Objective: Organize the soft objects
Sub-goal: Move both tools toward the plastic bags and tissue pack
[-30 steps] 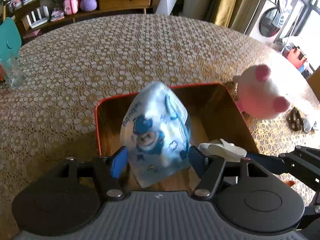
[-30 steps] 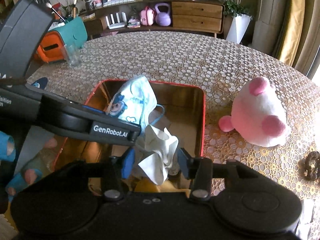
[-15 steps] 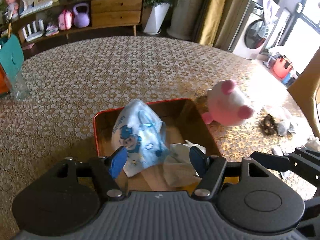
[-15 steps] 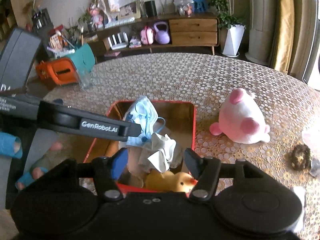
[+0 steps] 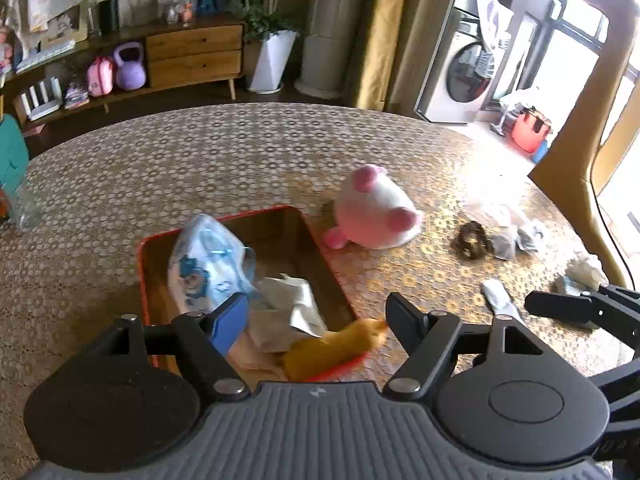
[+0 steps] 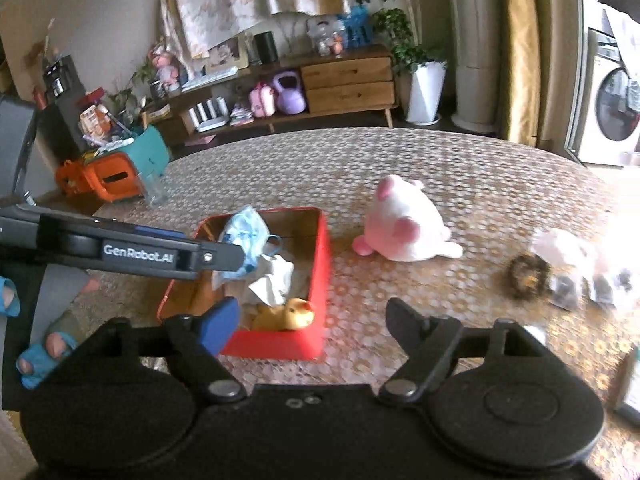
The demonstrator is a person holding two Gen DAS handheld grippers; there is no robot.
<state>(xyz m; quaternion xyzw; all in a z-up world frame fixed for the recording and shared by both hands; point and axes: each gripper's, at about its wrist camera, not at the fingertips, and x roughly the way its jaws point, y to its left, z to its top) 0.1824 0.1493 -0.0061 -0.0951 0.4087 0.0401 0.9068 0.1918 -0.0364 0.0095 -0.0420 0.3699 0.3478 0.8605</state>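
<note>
Both claws hang above the counter (image 5: 240, 152), a round top under a lace-patterned cover, and neither holds anything. The left claw (image 5: 310, 322) has just been opening its jaws and they stand wide, with nothing between them; below it sits the red box (image 5: 141, 264). The right claw (image 6: 310, 322) has also just been opening and is spread wide and empty, its near finger over the box's front corner in the right wrist view.

Inside the box lie three soft things. A blue-and-white printed face mask (image 5: 206, 266) leans against the far left side. A crumpled white cloth (image 5: 294, 300) sits just beside it toward the middle, touching the mask. A yellow duck toy (image 6: 286, 314) lies at the near end, against the front wall.

Outside the box, a pink-and-white plush toy (image 5: 374, 210) rests on the counter just beside the box's right wall. Farther right are a dark hair tie (image 5: 472, 240) and, next to it, a clear plastic bag (image 5: 508, 232) with something dark in it; its contents are too blurred to tell. A drinking glass (image 6: 154, 188) stands near the counter's far left edge, well apart from the box.
</note>
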